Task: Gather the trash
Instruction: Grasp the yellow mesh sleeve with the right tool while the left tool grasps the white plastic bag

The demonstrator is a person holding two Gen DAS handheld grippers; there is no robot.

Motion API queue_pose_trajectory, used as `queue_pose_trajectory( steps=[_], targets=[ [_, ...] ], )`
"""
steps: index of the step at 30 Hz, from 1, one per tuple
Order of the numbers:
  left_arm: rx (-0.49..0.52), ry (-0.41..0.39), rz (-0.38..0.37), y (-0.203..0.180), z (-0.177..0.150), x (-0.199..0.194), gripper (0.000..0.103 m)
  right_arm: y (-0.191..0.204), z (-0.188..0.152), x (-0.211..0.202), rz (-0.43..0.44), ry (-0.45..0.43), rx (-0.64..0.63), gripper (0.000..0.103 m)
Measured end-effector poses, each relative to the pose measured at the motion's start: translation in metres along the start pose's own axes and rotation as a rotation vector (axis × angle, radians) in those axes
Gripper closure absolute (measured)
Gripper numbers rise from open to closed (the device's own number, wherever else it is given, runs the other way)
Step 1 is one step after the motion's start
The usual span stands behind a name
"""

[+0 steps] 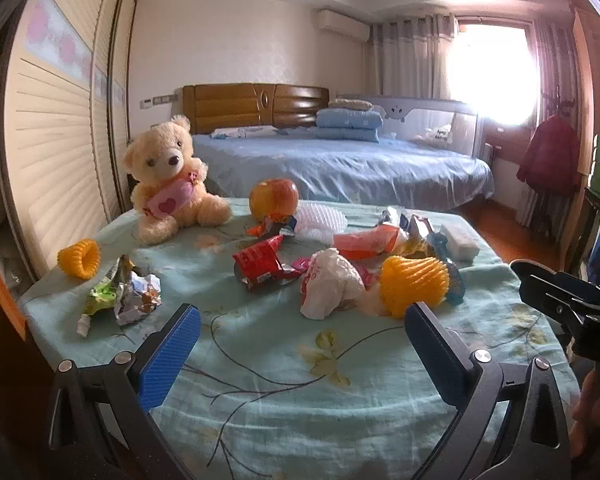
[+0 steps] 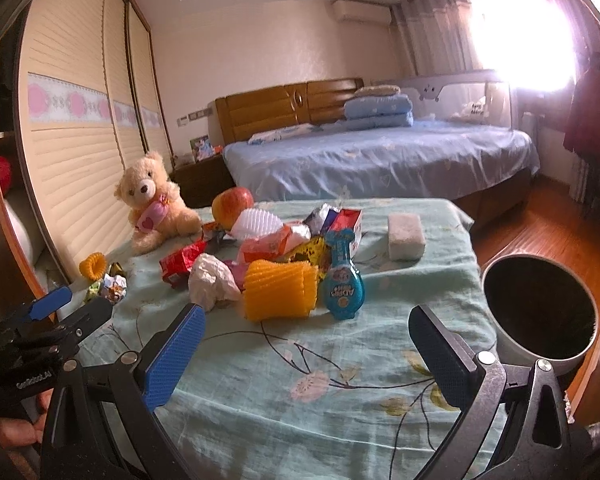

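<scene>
A: What is on the table with the light green flowery cloth?

B: Lots of trash in a heap. There is a crumpled white plastic bag, and touching it on the right a yellow foam net sleeve. Behind the bag lies a squashed red shiny snack wrapper.

A: Anything else?

B: Yes. A flat blue bottle-shaped packet lies just beside the yellow sleeve. A white ribbed foam cup sits behind the heap, touching a red and yellow apple. A white sponge block lies alone on the right side.

A: And on the left?

B: A small yellow foam ring and a scrunched silver and green foil wrapper, near the table edge. A fluffy cream teddy bear with a pink heart sits at the back corner.

A: What are the grippers doing?

B: The left gripper has its jaws spread wide, holding nothing. It is above the cloth, in front of the heap. The right gripper is spread wide too, with nothing in it.

A: Where does trash go?

B: A round white bin with a dark inside stands just past the right edge of the table.
</scene>
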State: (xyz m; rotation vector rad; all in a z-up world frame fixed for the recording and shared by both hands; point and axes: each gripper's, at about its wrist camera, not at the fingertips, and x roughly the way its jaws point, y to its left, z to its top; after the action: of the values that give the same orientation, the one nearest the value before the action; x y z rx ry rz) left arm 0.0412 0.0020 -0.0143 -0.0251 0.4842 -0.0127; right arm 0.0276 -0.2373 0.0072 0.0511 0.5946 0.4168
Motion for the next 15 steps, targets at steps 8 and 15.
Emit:
queue_pose_trajectory(
  steps=[8,15],
  targets=[
    [0.010,0.086,-0.005,0.005,0.015,0.048,0.012,-0.007,0.003,0.036,0.041,0.092,0.034,0.008],
    [0.008,0.162,-0.035,0.008,0.024,0.095,0.018,-0.011,0.003,0.070,0.085,0.188,0.067,0.025]
  ],
)
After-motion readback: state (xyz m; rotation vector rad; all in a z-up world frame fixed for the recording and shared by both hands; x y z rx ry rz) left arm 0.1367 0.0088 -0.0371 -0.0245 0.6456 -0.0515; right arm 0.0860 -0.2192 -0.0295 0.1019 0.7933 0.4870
